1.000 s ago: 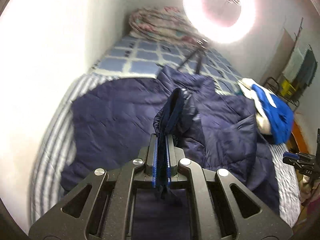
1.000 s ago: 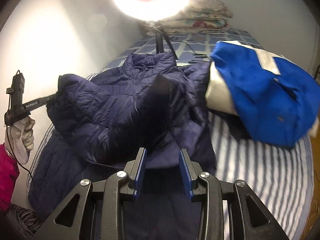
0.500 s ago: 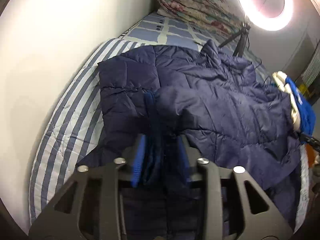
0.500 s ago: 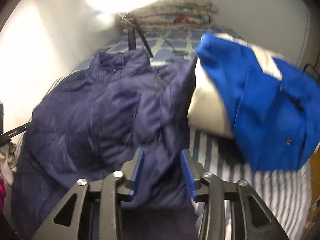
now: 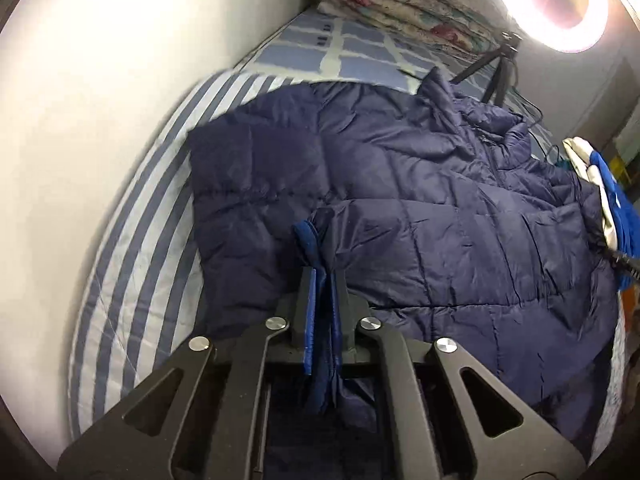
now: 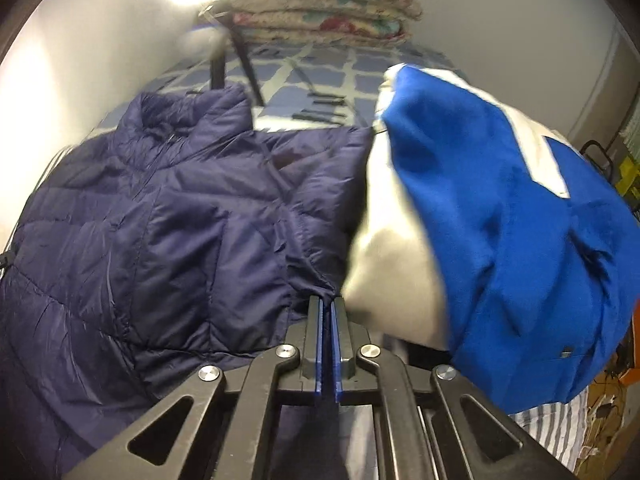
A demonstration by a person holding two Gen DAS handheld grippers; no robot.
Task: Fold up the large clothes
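**Navy puffer jacket part-folded on the bed, both grippers clamped on fabric**

Left wrist view: the striped mattress (image 5: 132, 264) runs along the white wall (image 5: 100, 100). On it lies the navy quilted puffer jacket (image 5: 420, 208), front up, collar toward the folded floral quilt (image 5: 400, 4) at the far end. One sleeve is laid across the jacket body, its blue-lined cuff (image 5: 310, 240) leading into the left gripper (image 5: 325, 280), whose fingers are clenched on the cuff fabric. A ring light (image 5: 560, 4) on a tripod stands beyond the collar.

Right wrist view: the same jacket (image 6: 172, 232) fills the left of the frame. The right gripper (image 6: 327, 312) is closed on a pinch of the jacket's edge, just beside a blue-and-white garment (image 6: 500, 240) heaped at the right, which overlaps the jacket's far side.

Judged progress: early. One sleeve appears brought inward; the other sleeve, the lengthwise fold of the body and the final halving seem not yet done. The blue-and-white garment looks unfolded.
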